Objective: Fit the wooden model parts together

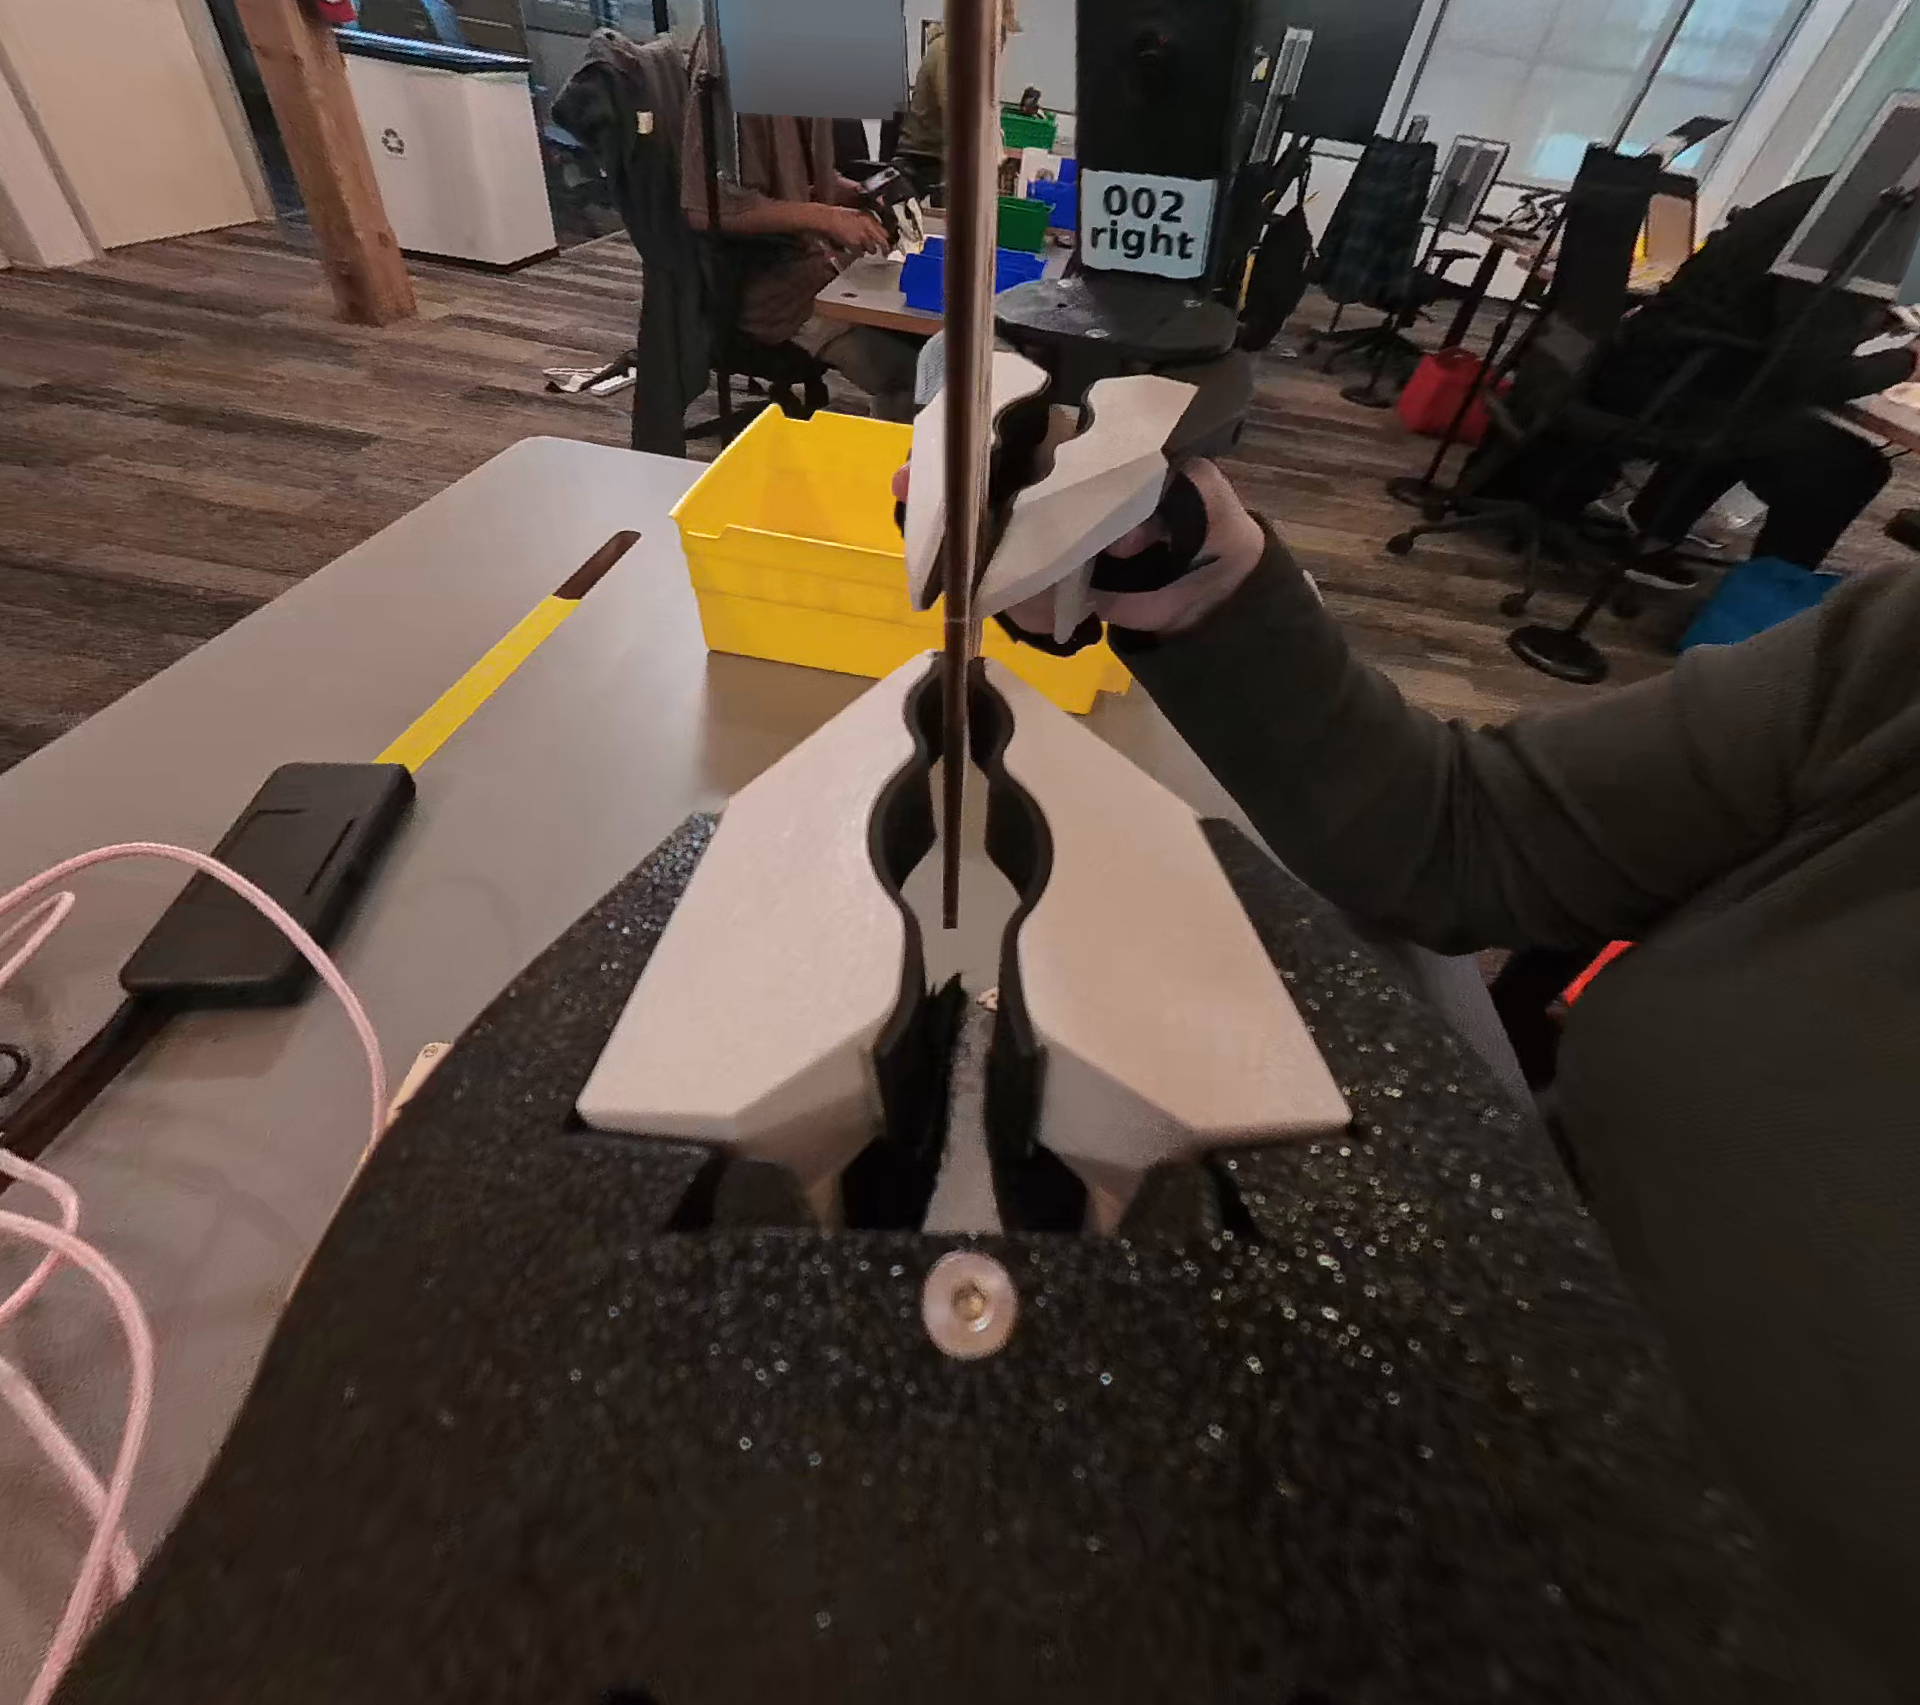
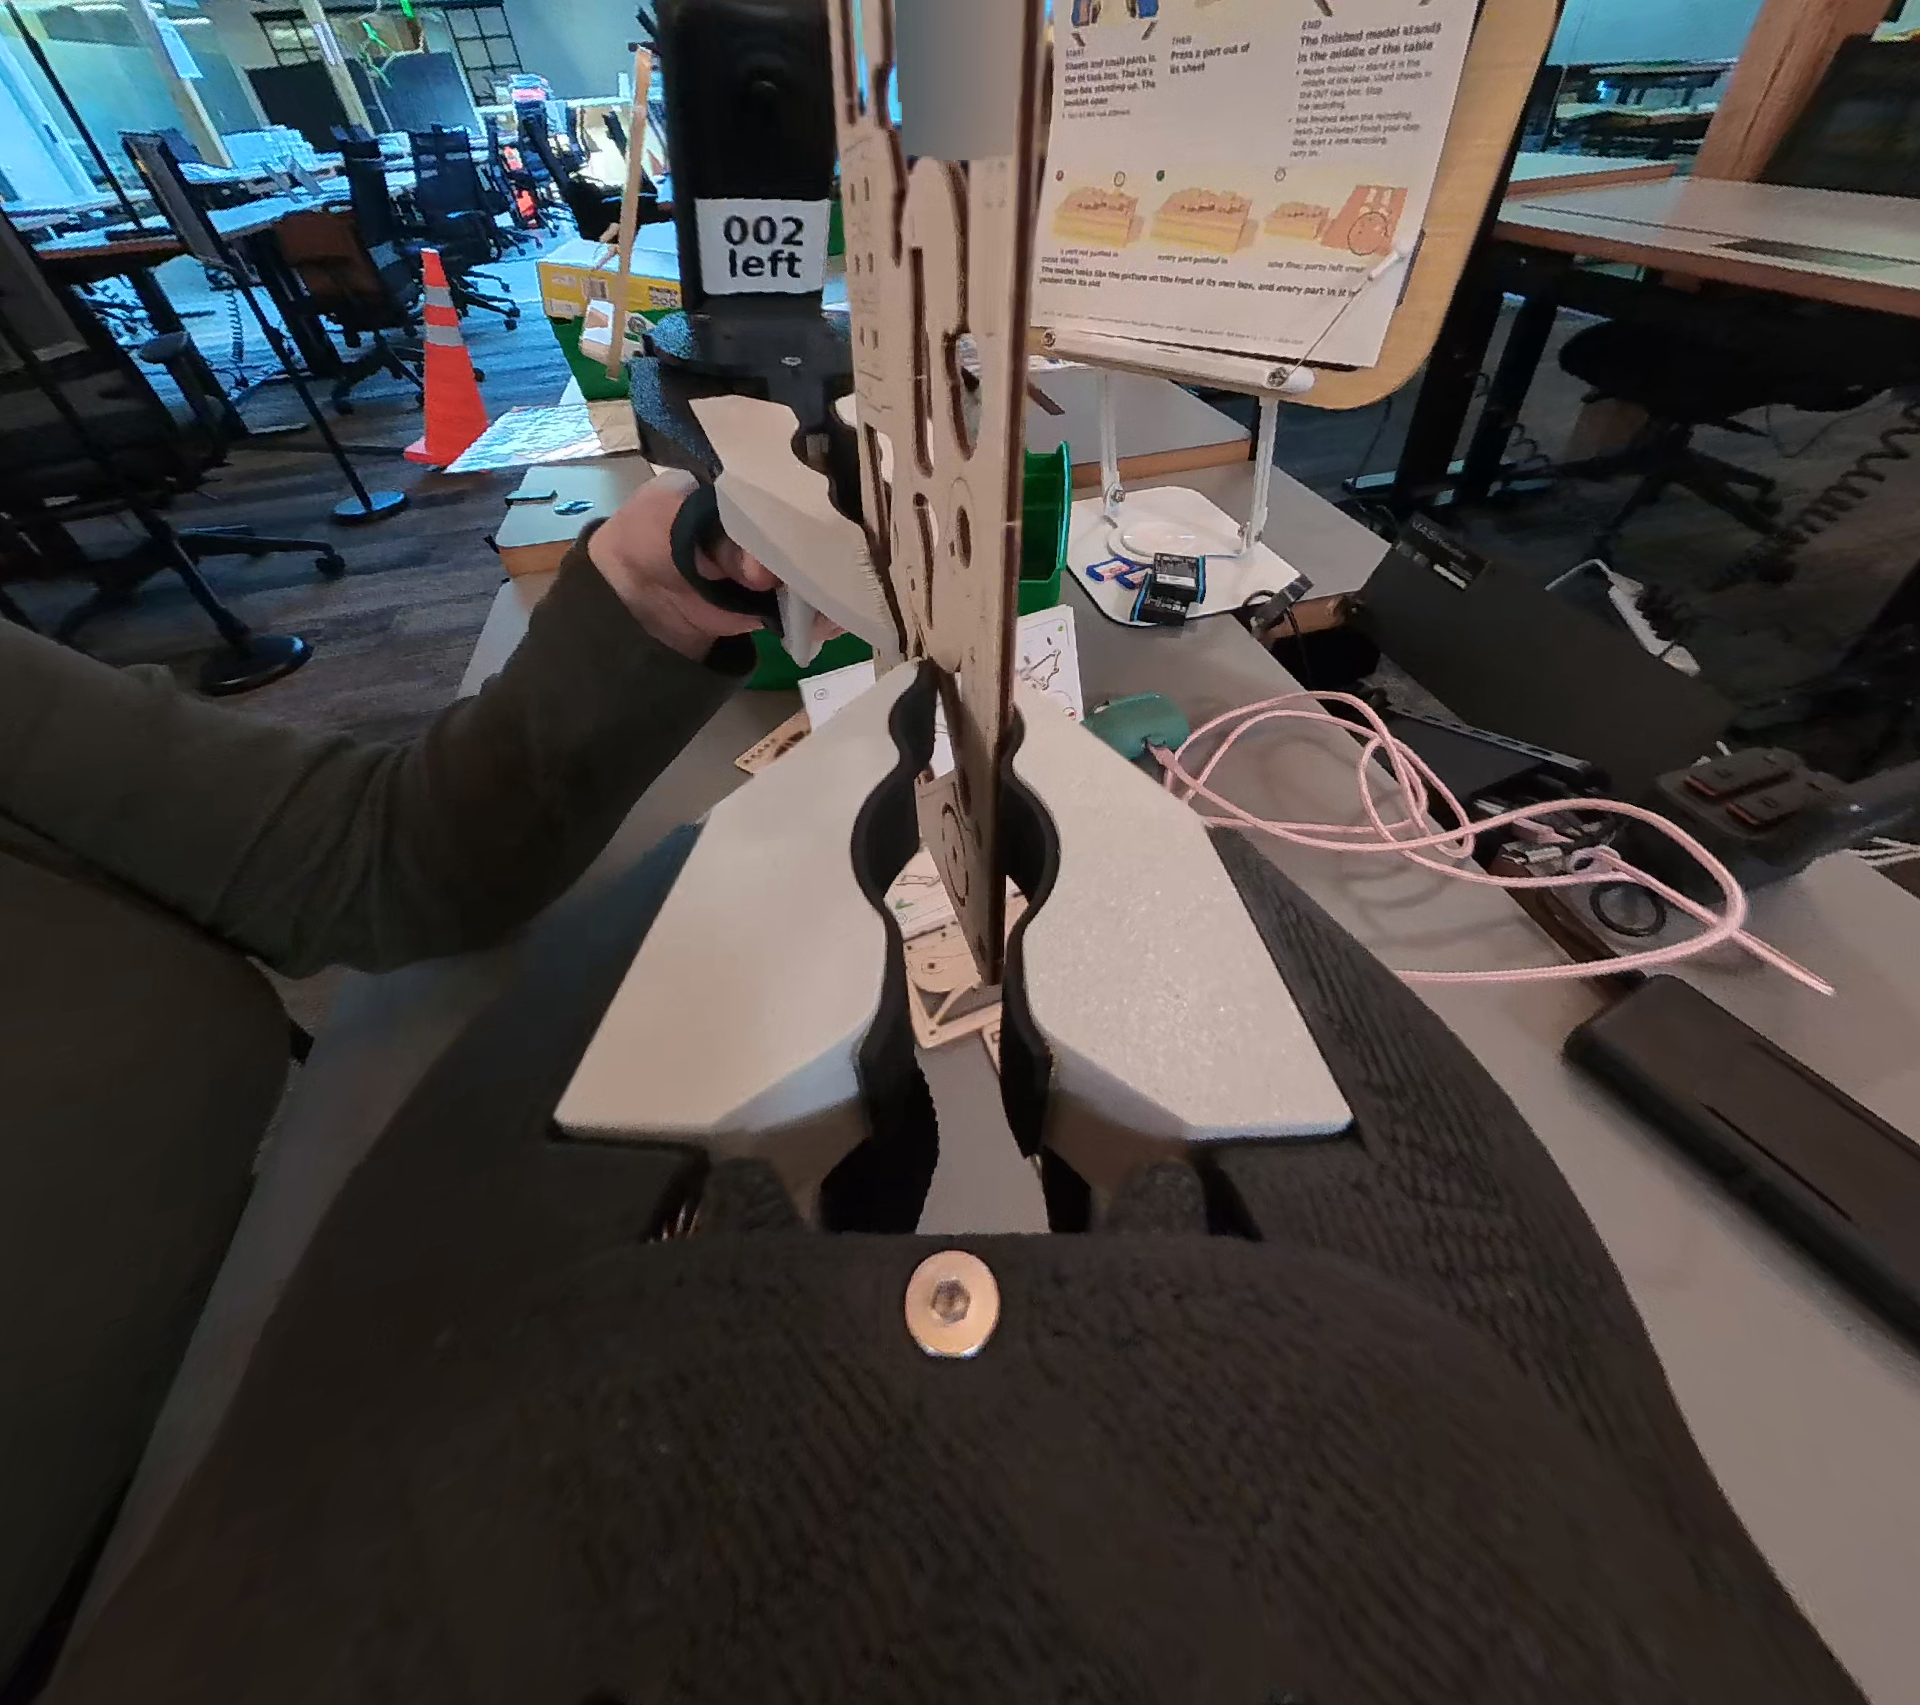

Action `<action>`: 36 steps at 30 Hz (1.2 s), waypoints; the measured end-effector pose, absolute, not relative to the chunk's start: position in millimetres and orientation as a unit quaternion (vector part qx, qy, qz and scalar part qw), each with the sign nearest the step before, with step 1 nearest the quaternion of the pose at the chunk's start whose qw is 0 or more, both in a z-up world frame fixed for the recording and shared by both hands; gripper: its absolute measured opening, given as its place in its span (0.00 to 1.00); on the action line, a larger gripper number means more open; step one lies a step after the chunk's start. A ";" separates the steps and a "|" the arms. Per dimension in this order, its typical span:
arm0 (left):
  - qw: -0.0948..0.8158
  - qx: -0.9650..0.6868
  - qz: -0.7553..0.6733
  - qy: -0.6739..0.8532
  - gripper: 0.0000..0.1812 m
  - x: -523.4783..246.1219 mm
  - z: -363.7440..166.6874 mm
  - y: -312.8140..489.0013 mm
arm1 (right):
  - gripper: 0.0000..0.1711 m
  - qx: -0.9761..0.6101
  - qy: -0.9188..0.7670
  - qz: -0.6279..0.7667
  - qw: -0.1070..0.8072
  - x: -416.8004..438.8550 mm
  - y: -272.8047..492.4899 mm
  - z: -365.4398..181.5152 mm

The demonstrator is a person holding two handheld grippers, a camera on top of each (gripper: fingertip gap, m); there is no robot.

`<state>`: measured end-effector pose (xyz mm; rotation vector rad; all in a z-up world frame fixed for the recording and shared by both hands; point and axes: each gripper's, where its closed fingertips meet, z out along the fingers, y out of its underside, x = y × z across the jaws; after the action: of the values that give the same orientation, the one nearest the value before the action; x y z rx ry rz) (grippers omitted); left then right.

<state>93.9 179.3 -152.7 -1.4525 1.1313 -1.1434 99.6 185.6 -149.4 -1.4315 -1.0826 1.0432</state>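
Note:
A thin laser-cut wooden sheet (image 2: 1000, 460) with several cut-out part shapes stands upright above the table. In the left wrist view it shows edge-on as a dark vertical line (image 1: 971, 201). My left gripper (image 1: 961, 668) is shut on its lower edge. My right gripper (image 2: 971, 699) is shut on the same sheet from the opposite side. Each gripper shows in the other's view, the right gripper (image 1: 961, 606) just beyond my left fingertips, the left gripper (image 2: 894, 627) just beyond my right ones. Loose wooden parts and paper (image 2: 935, 980) lie on the table under the sheet.
A yellow bin (image 1: 790, 554) stands on the grey table behind the grippers, with a yellow strip (image 1: 488, 679) and a black device (image 1: 270, 876) to the left. A green bin (image 2: 1044, 533), an instruction stand (image 2: 1247, 97), a pink cable (image 2: 1455, 824) and a teal case (image 2: 1138, 720) show in the right wrist view.

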 end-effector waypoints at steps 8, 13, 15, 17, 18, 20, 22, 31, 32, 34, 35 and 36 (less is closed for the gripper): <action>0.480 -0.590 -0.459 0.459 0.00 92.5 -151.1 180.7 | 0.04 -0.603 -0.448 0.399 0.526 98.3 187.9 -147.3; 0.484 -0.587 -0.462 0.455 0.00 91.5 -148.9 180.8 | 0.04 -0.604 -0.450 0.373 0.543 97.6 188.8 -144.9; 0.486 -0.586 -0.465 0.451 0.00 90.8 -147.4 181.4 | 0.04 -0.603 -0.451 0.360 0.551 96.8 188.8 -143.4; 0.486 -0.584 -0.470 0.450 0.00 90.2 -145.7 180.7 | 0.04 -0.598 -0.455 0.351 0.559 96.2 187.6 -141.6; 0.485 -0.583 -0.473 0.447 0.00 90.1 -145.0 180.6 | 0.03 -0.598 -0.454 0.349 0.560 96.1 187.4 -140.9; 0.483 -0.582 -0.480 0.444 0.01 89.7 -144.0 180.6 | 0.03 -0.594 -0.457 0.344 0.565 95.6 186.2 -139.9; 0.480 -0.567 -0.504 0.440 0.00 89.7 -137.9 176.6 | 0.04 -0.581 -0.457 0.365 0.566 95.0 181.2 -134.4; 0.525 -0.540 -0.532 0.387 0.00 86.3 -118.6 186.9 | 0.17 -0.597 -0.417 0.423 0.539 97.0 193.3 -141.0; 0.521 -0.537 -0.540 0.385 0.00 85.0 -117.8 186.5 | 0.15 -0.598 -0.416 0.426 0.536 95.7 193.9 -142.1; 0.520 -0.532 -0.549 0.381 0.00 83.6 -116.3 186.6 | 0.13 -0.590 -0.413 0.445 0.532 92.4 191.9 -140.5; 0.519 -0.529 -0.555 0.378 0.00 82.8 -114.9 186.4 | 0.11 -0.587 -0.412 0.453 0.529 91.6 191.1 -139.9; 0.518 -0.527 -0.560 0.376 0.00 82.1 -114.0 186.2 | 0.09 -0.582 -0.411 0.462 0.528 91.2 189.7 -138.5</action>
<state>82.1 186.2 -114.0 -1.2638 0.9016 -1.3444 91.2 189.7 -138.5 -1.3902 -0.9815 1.1044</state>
